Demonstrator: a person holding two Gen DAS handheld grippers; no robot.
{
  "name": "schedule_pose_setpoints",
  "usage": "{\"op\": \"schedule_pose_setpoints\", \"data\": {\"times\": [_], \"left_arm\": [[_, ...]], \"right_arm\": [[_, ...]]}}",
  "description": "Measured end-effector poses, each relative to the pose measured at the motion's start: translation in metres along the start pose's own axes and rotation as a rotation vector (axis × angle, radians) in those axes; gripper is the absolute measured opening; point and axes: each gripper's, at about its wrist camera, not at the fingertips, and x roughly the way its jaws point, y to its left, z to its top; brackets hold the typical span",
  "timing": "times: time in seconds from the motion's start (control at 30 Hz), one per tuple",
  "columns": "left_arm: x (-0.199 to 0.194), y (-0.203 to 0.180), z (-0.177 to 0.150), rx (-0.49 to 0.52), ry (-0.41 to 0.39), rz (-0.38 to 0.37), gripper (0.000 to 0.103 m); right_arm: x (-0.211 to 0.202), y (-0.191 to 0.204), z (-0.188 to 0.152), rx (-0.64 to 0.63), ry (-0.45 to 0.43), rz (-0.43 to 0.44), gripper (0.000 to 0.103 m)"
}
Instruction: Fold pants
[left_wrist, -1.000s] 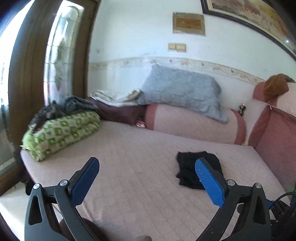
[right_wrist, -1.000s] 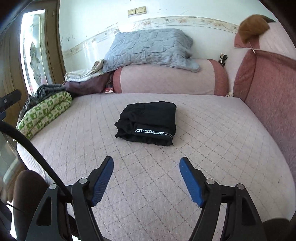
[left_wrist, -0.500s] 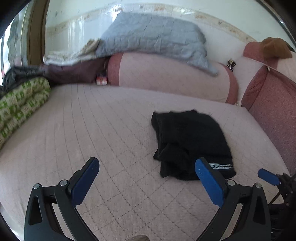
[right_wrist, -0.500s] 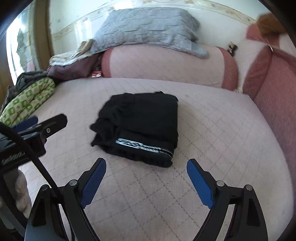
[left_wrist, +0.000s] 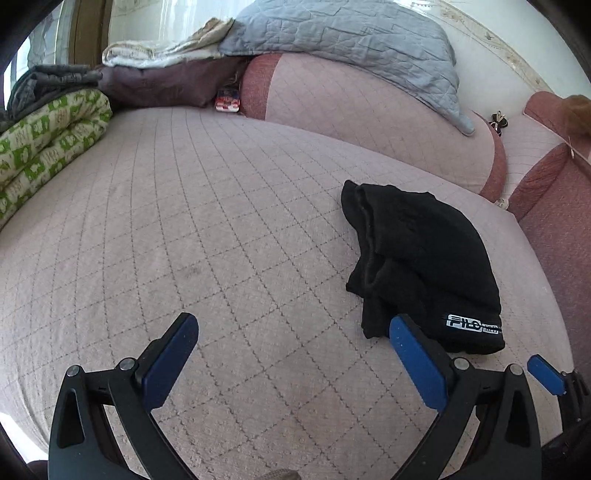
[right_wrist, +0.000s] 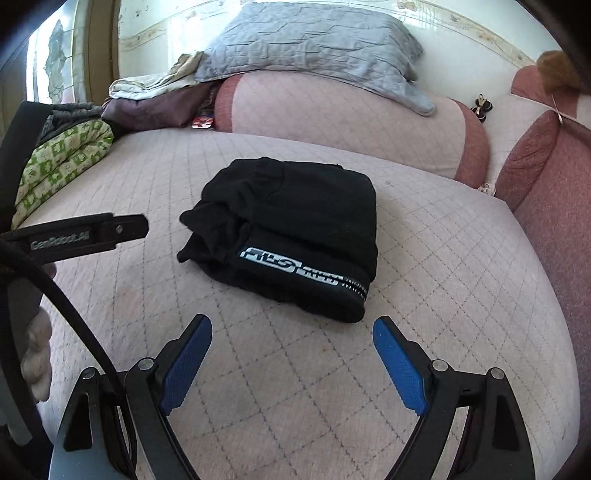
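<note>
Nearest, left gripper (left_wrist: 293, 354) and right gripper (right_wrist: 291, 354) — jaws spread wide, nothing held, both hanging just above the pink quilted bed cover (right_wrist: 424, 295). Just beyond, black pants with a white logo stripe (right_wrist: 288, 232) lying in a compact folded bundle mid-bed. Folding apparently done or close; perhaps only tidying the loose left edge. Farther back: green patterned rolled blanket (left_wrist: 48, 136), pink bolster (right_wrist: 332, 110), grey quilted pillow (right_wrist: 306, 40), white wall.

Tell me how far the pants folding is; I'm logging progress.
Done: the black pants lie in a compact folded bundle on the pink bed. In hand: nothing; left gripper and right gripper are open, short of it. Left: possibly tidying the loose left edge.
</note>
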Motion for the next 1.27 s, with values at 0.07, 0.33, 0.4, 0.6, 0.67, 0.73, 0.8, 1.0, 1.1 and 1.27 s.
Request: {"op": "schedule_pose_setpoints", "data": {"times": [0.07,0.33,0.4,0.6,0.67,0.73,0.8,1.0,1.1,1.27], "left_arm": [[-0.002,-0.005,-0.001,0.026,-0.024,0.005,0.103],[0.001,-0.017,-0.005,0.088,-0.018,0.011,0.103],[0.002,-0.017,-0.006,0.087,-0.012,0.007,0.103],[0.003,-0.017,-0.007,0.087,-0.003,0.006,0.103],[0.004,-0.016,-0.007,0.084,0.004,0.003,0.103],[0.005,-0.016,-0.008,0.085,0.010,0.001,0.103],[0.006,-0.017,-0.008,0.086,0.016,-0.001,0.103],[0.012,-0.017,-0.009,0.084,0.040,-0.013,0.103],[0.013,-0.014,-0.009,0.074,0.051,-0.024,0.103],[0.019,-0.011,-0.009,0.058,0.080,-0.023,0.103]], "right_arm": [[-0.002,-0.001,-0.001,0.008,0.002,0.007,0.092],[0.002,-0.009,-0.004,0.061,0.031,0.018,0.092],[0.002,-0.011,-0.005,0.072,0.035,0.018,0.092],[0.005,-0.012,-0.006,0.083,0.050,0.022,0.092],[0.005,-0.012,-0.006,0.082,0.050,0.021,0.092],[0.005,-0.012,-0.006,0.084,0.050,0.023,0.092],[0.006,-0.012,-0.006,0.086,0.051,0.024,0.092],[0.008,-0.011,-0.007,0.088,0.064,0.032,0.092],[0.009,-0.010,-0.008,0.088,0.066,0.033,0.092],[0.010,-0.008,-0.009,0.083,0.068,0.034,0.092]]}}
